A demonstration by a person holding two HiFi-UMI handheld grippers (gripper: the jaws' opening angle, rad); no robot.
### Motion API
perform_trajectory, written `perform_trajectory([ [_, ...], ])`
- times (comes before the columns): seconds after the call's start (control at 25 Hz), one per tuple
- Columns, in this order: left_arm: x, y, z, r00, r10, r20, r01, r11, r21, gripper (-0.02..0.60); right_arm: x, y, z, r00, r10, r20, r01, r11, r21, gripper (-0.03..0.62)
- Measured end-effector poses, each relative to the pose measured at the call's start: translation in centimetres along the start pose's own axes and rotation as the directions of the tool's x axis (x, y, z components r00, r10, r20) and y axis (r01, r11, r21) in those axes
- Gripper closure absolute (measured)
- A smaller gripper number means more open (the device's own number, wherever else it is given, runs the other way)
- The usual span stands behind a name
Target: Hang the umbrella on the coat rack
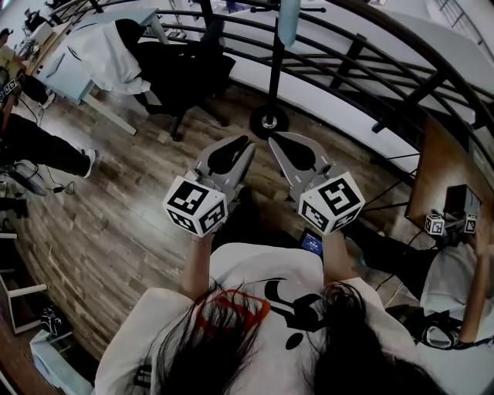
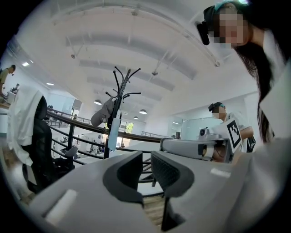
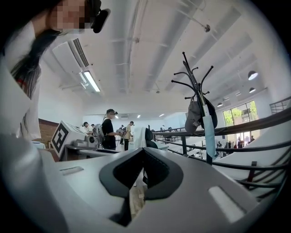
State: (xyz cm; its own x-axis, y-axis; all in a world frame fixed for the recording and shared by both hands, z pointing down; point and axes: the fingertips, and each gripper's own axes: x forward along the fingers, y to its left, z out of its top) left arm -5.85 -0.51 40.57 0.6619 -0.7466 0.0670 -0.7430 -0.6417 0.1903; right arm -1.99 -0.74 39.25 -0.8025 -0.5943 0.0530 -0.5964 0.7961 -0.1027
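A light-blue folded umbrella (image 1: pixel 287 19) hangs from the black coat rack (image 1: pixel 275 73), which stands by the railing just ahead of me. The umbrella (image 2: pixel 113 133) dangles along the rack's pole (image 2: pixel 121 93) in the left gripper view, below a grey cap (image 2: pixel 102 113). The right gripper view shows the umbrella (image 3: pixel 209 129) on the rack (image 3: pixel 196 86) at the right. My left gripper (image 2: pixel 146 160) (image 1: pixel 238 144) is held up, slightly open with nothing between its jaws. My right gripper (image 3: pixel 143 152) (image 1: pixel 281 140) is beside it, shut and empty. Both are well short of the rack.
A black railing (image 1: pixel 370 50) curves behind the rack. A black office chair draped with a white garment (image 1: pixel 108 50) stands at the left, and someone's legs (image 1: pixel 46 150) stretch across the wooden floor. A wooden desk (image 1: pixel 441 166) is at the right. Other people (image 3: pixel 109 129) stand in the background.
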Motion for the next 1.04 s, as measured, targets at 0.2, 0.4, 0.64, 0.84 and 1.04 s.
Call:
perform_trajectory([
  [0.2, -0.5, -1.1, 0.2, 1.000, -0.007, 0.002, 0.007, 1.000, 0.022, 0.534, -0.9, 0.6, -0.1, 1.000, -0.002, 0.006, 0.002, 1.000, 0.013, 0.572],
  [0.4, -0.9, -2.0, -0.4, 1.000, -0.002, 0.013, 0.002, 1.000, -0.001, 0.534, -1.6, 1.3, -0.6, 1.000, 0.007, -0.017, -0.007, 1.000, 0.004, 0.572],
  [0.64, -1.1, -1.8, 0.3, 1.000, -0.008, 0.007, 0.008, 1.000, 0.018, 0.534, -1.1, 1.5, 0.2, 1.000, 0.007, 0.000, -0.007, 1.000, 0.000, 0.572],
  [0.84, -1.6, -1.6, 0.3, 1.000, -0.006, 0.011, 0.006, 1.000, 0.012, 0.534, -0.5, 2.1, -0.2, 1.000, 0.013, -0.010, -0.013, 1.000, 0.003, 0.572],
  [1.04, -1.9, -1.5, -0.1, 1.000, -0.003, -0.001, 0.003, 1.000, 0.002, 0.534, 0.1, 2.3, -0.5, 1.000, 0.019, -0.024, -0.019, 1.000, 0.004, 0.572],
])
